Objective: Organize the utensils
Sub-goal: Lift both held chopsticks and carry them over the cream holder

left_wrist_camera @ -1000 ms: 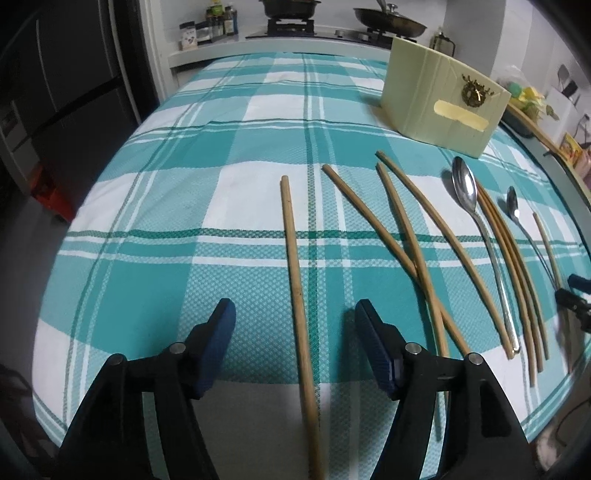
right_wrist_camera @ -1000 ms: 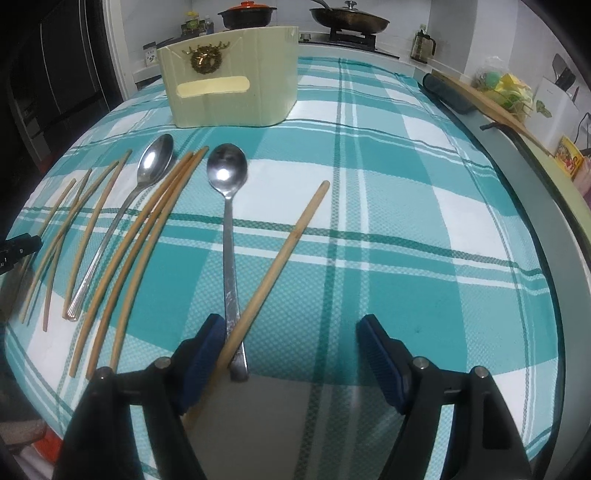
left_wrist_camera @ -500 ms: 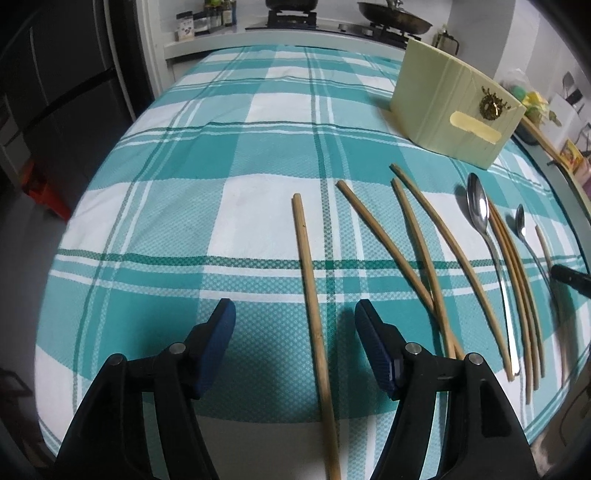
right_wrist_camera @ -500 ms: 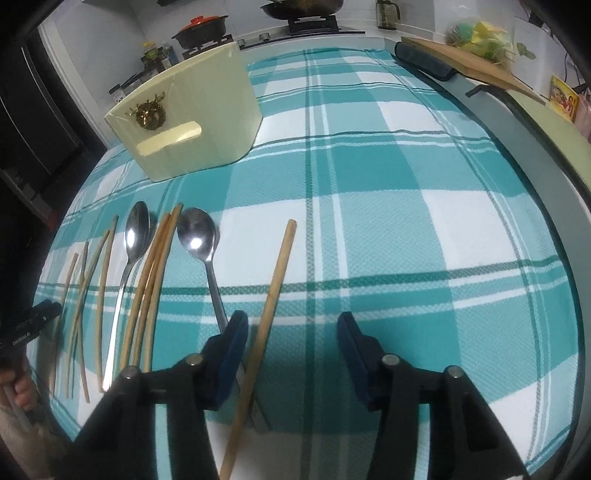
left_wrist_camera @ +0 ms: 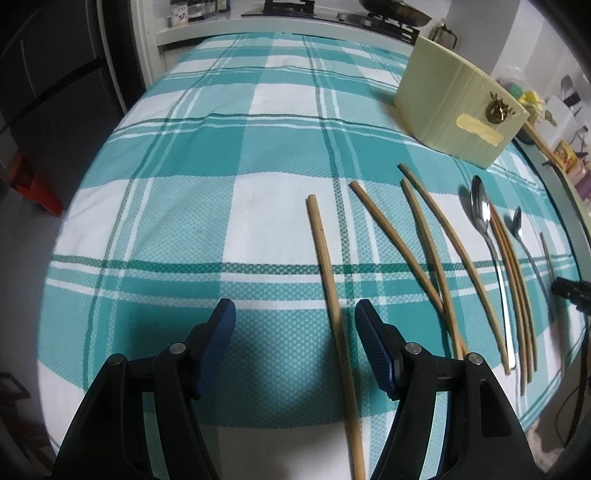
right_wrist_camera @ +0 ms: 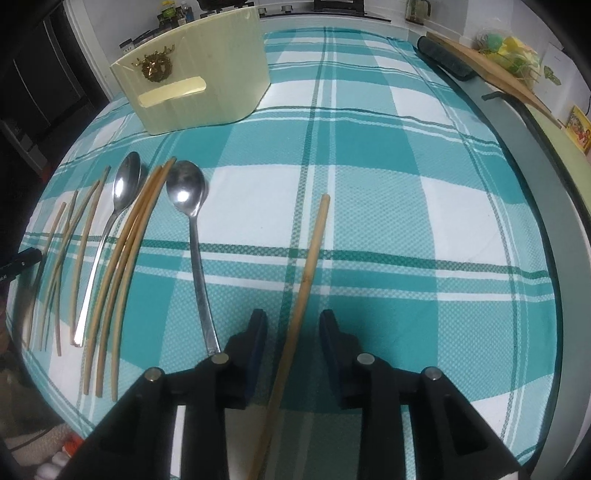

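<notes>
Several wooden chopsticks and two steel spoons lie on a teal-and-white checked tablecloth. In the left wrist view my left gripper is open low over the cloth, and one chopstick runs between its fingers, close to the right one. In the right wrist view my right gripper is open with narrowed jaws either side of another chopstick, not touching it. A spoon lies just left of it, with a second spoon and more chopsticks further left. A cream utensil holder stands at the back.
The holder also shows in the left wrist view at the back right. A grey counter edge borders the table on the right, with a wooden board and small items behind. A stove with pans sits beyond the table.
My left gripper shifted left, so the chopstick now lies near its right finger. My right gripper moved right over the lone chopstick and its jaws narrowed around it.
</notes>
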Demonstrator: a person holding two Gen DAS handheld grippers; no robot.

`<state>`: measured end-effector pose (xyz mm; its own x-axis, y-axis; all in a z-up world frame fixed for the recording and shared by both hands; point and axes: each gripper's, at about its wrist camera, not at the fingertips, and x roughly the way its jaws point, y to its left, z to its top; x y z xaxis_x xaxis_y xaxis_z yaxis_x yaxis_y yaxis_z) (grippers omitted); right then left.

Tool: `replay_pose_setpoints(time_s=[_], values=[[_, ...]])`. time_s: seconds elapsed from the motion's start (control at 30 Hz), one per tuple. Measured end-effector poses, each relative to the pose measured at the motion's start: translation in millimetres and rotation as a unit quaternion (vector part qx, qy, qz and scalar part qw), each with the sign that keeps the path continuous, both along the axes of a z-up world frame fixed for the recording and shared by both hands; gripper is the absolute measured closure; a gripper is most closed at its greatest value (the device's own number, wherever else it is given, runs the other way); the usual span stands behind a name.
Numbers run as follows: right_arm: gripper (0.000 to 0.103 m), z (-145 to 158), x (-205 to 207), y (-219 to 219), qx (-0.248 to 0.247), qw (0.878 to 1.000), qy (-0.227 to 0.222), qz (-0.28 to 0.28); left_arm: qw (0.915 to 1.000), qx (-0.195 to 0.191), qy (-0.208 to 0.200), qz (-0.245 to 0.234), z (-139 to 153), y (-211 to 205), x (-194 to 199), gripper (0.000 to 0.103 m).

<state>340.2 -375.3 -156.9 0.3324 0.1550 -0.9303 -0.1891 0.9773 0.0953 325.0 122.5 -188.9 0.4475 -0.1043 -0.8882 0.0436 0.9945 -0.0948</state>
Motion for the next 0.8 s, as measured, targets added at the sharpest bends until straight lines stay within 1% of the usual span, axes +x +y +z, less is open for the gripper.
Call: replay_pose_setpoints(time_s=[0.07,0.1,0.13,0.17,0.2,0.27,0.3,0.33,0.37,0.43,0.47,0.5,0.57,0.67,0.8], values=[[0.066,-1,2,3,-0.003,1.000,0.010,0.005,0.9996,0.019,0.011,-0.016,-2,-8,10,0.037],[0.066,-1,4,6,-0.010,1.000,0.011,0.009,0.9992,0.030,0.017,-0.022,-4,-11,15,0.041],[0.066,-1,10,8,-0.015,1.000,0.013,0.012,0.9986,0.041,0.021,-0.025,-5,-15,20,0.043],[0.066,-2,16,9,-0.018,1.000,0.015,0.014,0.9983,0.047,0.022,-0.027,-5,-17,26,0.045],[0.066,-3,22,10,-0.021,1.000,0.015,0.015,0.9982,0.045,0.029,-0.026,-5,-17,33,0.048],[0.067,-3,38,15,-0.030,0.999,0.014,0.016,0.9980,0.044,0.041,-0.022,-4,-18,46,0.062],[0.076,-4,46,17,-0.034,0.999,0.011,0.015,0.9977,0.046,0.043,-0.023,-3,-19,50,0.080],[0.085,-4,55,22,-0.046,0.999,0.004,0.019,0.9976,0.043,0.046,-0.027,-2,-21,54,0.096],[0.094,-4,62,25,-0.050,0.998,0.000,0.023,0.9975,0.042,0.049,-0.029,-2,-22,56,0.099],[0.096,-4,73,26,-0.041,0.999,0.003,0.019,0.9975,0.048,0.044,-0.026,0,-25,58,0.099],[0.096,-3,77,25,-0.034,0.999,0.004,0.016,0.9981,0.043,0.038,-0.021,3,-24,57,0.099],[0.096,-1,79,23,-0.024,1.000,0.002,0.012,0.9989,0.034,0.027,-0.015,9,-23,55,0.099],[0.096,9,78,16,0.001,1.000,-0.016,0.003,0.9999,0.005,-0.009,-0.003,29,-18,48,0.099],[0.096,41,68,8,0.037,0.997,-0.063,-0.002,0.9974,-0.026,-0.066,0.008,68,-13,35,0.099],[0.096,93,45,9,0.065,0.989,-0.130,0.012,0.9888,-0.054,-0.139,0.000,123,-13,16,0.099]])
